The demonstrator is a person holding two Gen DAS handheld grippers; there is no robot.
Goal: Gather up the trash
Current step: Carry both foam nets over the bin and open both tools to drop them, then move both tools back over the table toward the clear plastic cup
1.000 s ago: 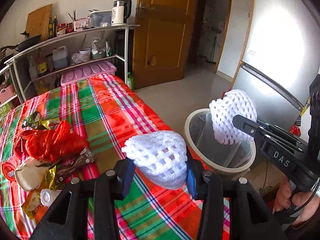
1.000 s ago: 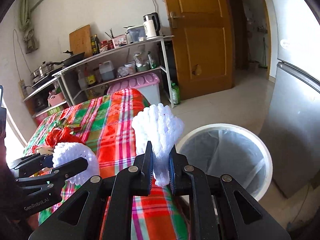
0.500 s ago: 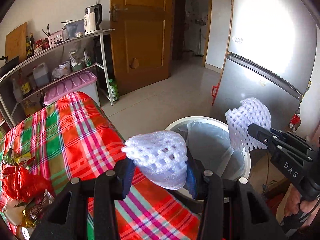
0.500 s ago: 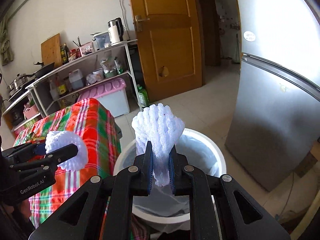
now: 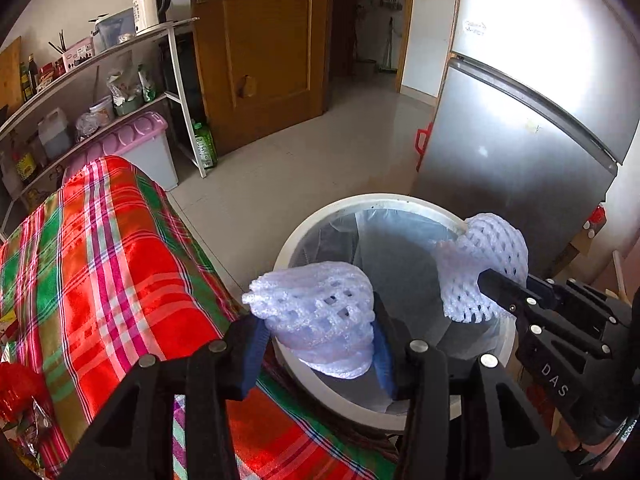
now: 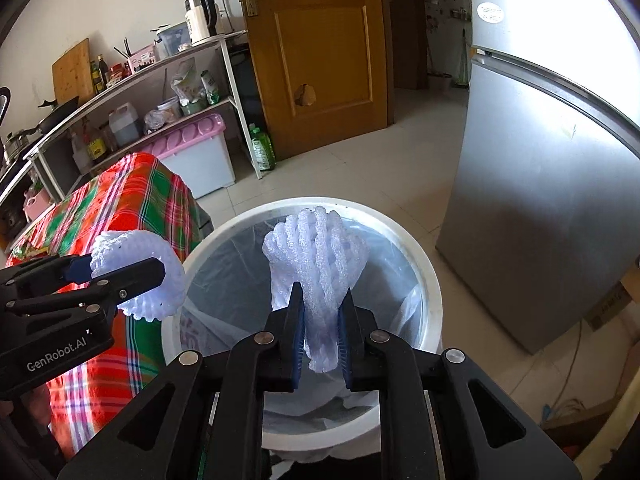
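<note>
A white round trash bin (image 5: pixel 320 224) lined with a clear bag stands on the floor beside the table; it also shows in the right wrist view (image 6: pixel 424 264). My left gripper (image 5: pixel 316 344) is shut on a white foam fruit net (image 5: pixel 316 316), held over the bin's near rim. My right gripper (image 6: pixel 320 332) is shut on a second white foam net (image 6: pixel 316 256), held above the bin's opening. The right gripper and its net (image 5: pixel 480 268) show in the left wrist view, the left gripper's net (image 6: pixel 140 280) in the right wrist view.
A table with a red and green plaid cloth (image 5: pixel 100 248) lies to the left, with wrappers (image 5: pixel 20 408) at its near-left corner. A grey fridge (image 5: pixel 520 132) stands behind the bin on the right. A shelf rack (image 5: pixel 100 92), a pink-lidded box (image 5: pixel 128 144) and a wooden door (image 5: pixel 260 48) stand beyond.
Both grippers have swung right from over the table to the bin, each still holding its foam net. The bin now lies directly below them.
</note>
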